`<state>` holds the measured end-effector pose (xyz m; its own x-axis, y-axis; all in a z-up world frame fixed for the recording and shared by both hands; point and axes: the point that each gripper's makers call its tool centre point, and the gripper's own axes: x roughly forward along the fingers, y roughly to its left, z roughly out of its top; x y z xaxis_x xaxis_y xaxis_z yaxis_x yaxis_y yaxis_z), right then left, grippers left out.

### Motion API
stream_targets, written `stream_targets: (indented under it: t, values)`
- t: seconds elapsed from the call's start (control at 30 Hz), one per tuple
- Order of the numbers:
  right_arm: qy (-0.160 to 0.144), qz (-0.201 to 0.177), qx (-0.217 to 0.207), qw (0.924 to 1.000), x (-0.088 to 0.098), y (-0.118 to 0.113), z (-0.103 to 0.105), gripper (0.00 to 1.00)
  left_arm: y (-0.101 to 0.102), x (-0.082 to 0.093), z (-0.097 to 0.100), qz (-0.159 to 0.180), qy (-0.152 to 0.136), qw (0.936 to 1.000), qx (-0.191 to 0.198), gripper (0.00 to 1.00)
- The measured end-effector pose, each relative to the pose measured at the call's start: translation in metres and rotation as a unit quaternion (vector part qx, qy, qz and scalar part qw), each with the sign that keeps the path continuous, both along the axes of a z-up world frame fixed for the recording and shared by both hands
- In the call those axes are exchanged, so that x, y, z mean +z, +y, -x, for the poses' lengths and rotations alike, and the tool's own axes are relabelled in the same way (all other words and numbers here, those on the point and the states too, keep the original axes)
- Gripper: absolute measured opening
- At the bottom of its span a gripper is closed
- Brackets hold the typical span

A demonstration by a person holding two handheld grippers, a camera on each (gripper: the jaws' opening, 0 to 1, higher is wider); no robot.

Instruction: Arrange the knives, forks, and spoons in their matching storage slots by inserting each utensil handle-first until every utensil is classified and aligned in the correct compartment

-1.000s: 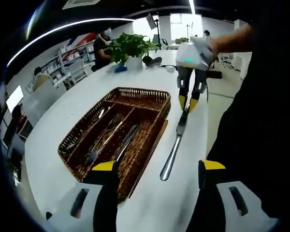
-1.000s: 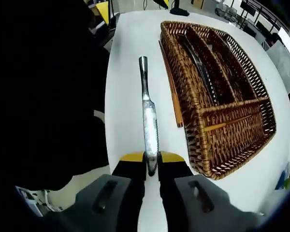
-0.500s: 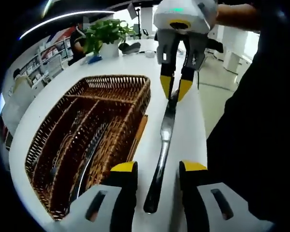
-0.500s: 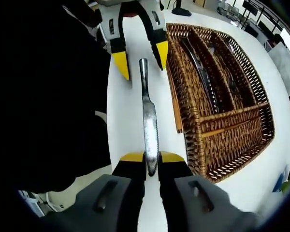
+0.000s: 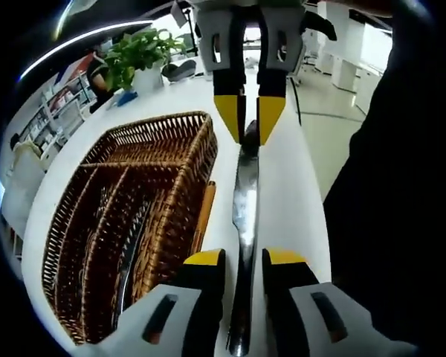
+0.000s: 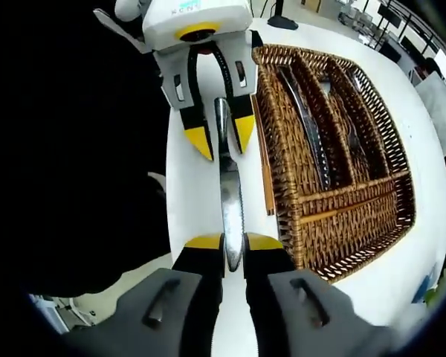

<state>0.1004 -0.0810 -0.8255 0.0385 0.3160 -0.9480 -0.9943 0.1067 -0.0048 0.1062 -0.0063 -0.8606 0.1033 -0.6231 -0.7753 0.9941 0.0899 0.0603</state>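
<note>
Left gripper view: wicker tray (image 5: 171, 149) on the white desk (image 5: 286, 186), cutlery already in its slots. Right of it the knife (image 5: 244, 216) lies along the desk beside the tray. Left tool (image 5: 242, 258) straddles the handle, jaws spread, not yet pinching. Right tool (image 5: 250, 117) pinches the blade tip. Step looks like a handover or regrip: next, left tool should close on the handle, then the knife goes handle-first into the knife slot.
</note>
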Motion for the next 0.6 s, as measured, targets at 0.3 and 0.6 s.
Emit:
stream_targets:
  t: [0.3,0.6]
  values:
    - [0.001,-0.001,0.009,1.0000,0.0050,0.0052,-0.0034,0.07,-0.0013,-0.0050,0.0043,-0.015,0.001,0.9996,-0.025,0.13]
    - [0.002,0.000,0.015,0.9999,0.0072,0.0089,-0.0047,0.08,-0.0001,-0.0058,-0.0012,-0.020,-0.008,0.9993,-0.032,0.07]
